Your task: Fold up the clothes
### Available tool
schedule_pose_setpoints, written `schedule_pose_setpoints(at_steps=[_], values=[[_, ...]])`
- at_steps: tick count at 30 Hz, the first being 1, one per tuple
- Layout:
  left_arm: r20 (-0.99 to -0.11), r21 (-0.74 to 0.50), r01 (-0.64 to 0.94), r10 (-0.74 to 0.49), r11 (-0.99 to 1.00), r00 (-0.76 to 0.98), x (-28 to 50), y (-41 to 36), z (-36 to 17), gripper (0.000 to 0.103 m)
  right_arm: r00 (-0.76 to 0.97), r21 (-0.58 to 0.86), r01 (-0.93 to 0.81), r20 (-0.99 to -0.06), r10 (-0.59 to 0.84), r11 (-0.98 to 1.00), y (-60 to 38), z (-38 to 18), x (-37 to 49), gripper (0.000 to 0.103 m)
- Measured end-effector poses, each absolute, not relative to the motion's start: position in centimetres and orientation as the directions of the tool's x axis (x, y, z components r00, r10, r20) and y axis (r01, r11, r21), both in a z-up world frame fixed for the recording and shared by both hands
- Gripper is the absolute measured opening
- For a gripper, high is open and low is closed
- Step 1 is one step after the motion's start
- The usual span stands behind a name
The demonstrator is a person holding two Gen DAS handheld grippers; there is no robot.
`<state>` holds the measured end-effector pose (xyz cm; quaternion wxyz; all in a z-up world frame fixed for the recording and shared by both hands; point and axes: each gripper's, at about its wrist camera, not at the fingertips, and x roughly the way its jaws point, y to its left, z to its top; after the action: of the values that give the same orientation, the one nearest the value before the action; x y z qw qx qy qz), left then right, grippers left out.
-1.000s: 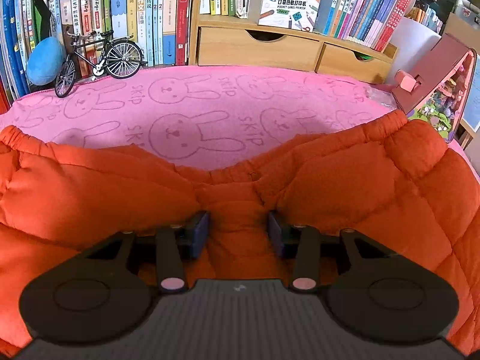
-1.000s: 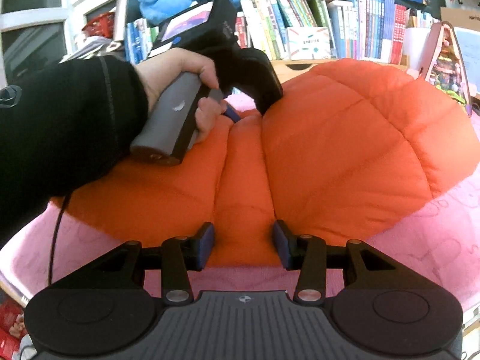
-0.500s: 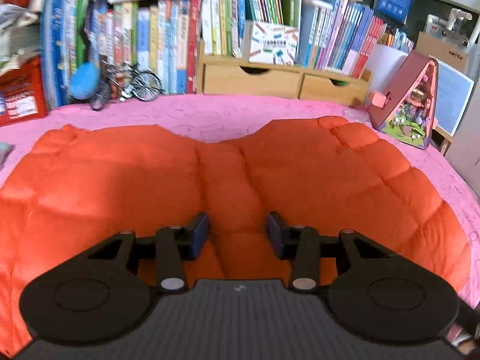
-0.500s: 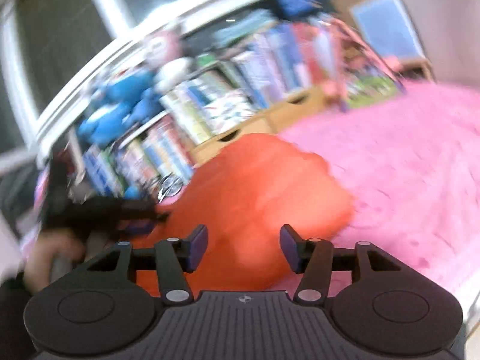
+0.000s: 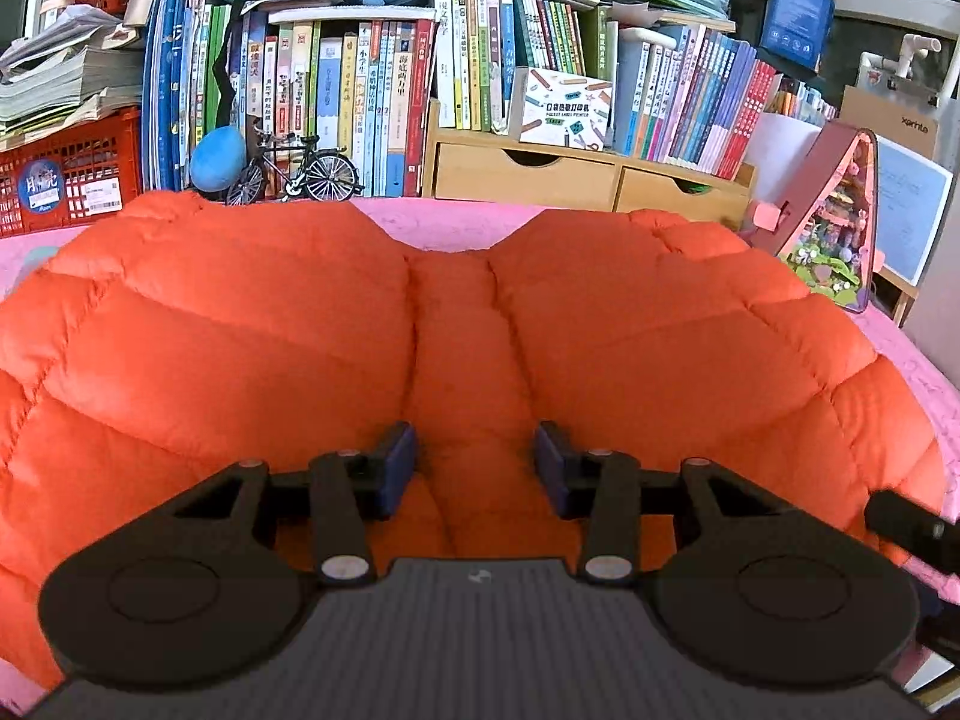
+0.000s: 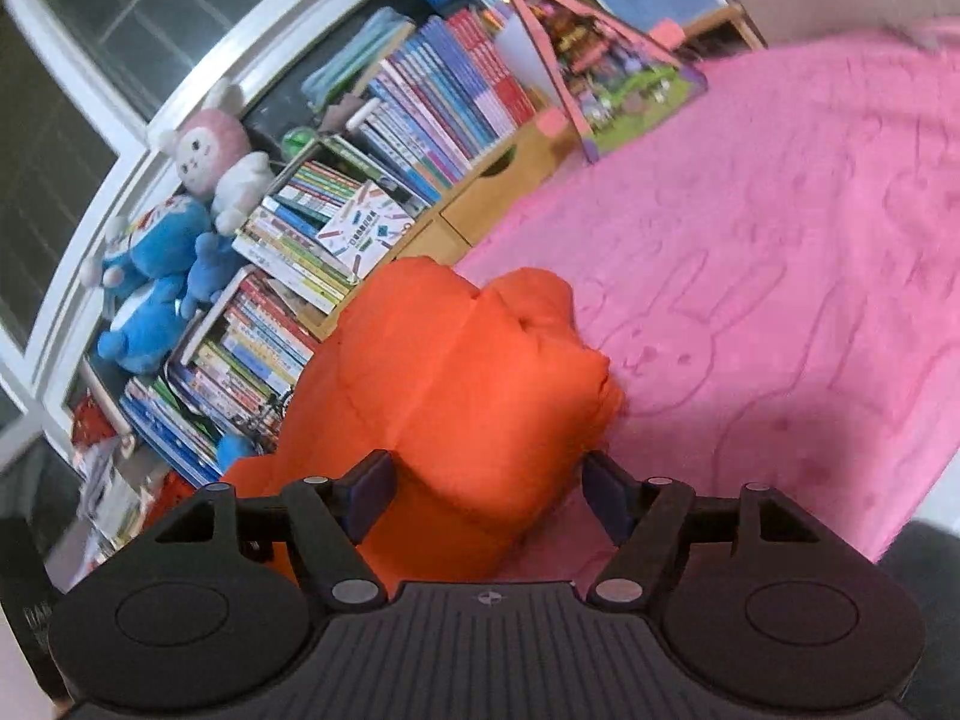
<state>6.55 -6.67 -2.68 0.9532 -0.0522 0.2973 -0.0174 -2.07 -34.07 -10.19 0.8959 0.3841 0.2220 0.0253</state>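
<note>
One-handed for now: clamps the puffy orange jacket (image 5: 240,330) at its centre ridge in the left gripper (image 5: 477,459), opens the right gripper (image 6: 486,492) around its edge on the pink blanket (image 6: 780,300); likely handles light, soft, slippery, so pinch seams deep.

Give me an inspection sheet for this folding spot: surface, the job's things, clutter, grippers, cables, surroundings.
Surface: pink blanket with a rabbit print.
Job's things: orange puffy jacket spread on the blanket, puffed up, not flat.
Clutter: toy bicycle and toy house at the blanket's far edge.
Grippers: left gripper shut on a ridge of the jacket; right gripper opening, jacket edge between its fingers, the pads not pressing it.
Cables: nothing seen.
Surroundings: books in rows, wooden drawers, red crate, plush toys on top of the books, window behind.
</note>
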Motion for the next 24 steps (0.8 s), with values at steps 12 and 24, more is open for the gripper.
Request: schedule_pose_setpoints(at_steps=[12,24], values=[[-0.563,-0.169,0.013,-0.107,0.985,0.82,6.4,-5.8,-3.3,0.043,0.899,0.763,0.099,-0.343,0.271,0.639,-33.8,-10.5,3.4,0.082],[-0.547,-0.271,0.03,-0.18,0.962,0.818,6.6,-4.0,-3.7,0.043,0.901,0.677,0.019,-0.33,0.281,0.735,-31.3,-7.7,5.4,0.056]])
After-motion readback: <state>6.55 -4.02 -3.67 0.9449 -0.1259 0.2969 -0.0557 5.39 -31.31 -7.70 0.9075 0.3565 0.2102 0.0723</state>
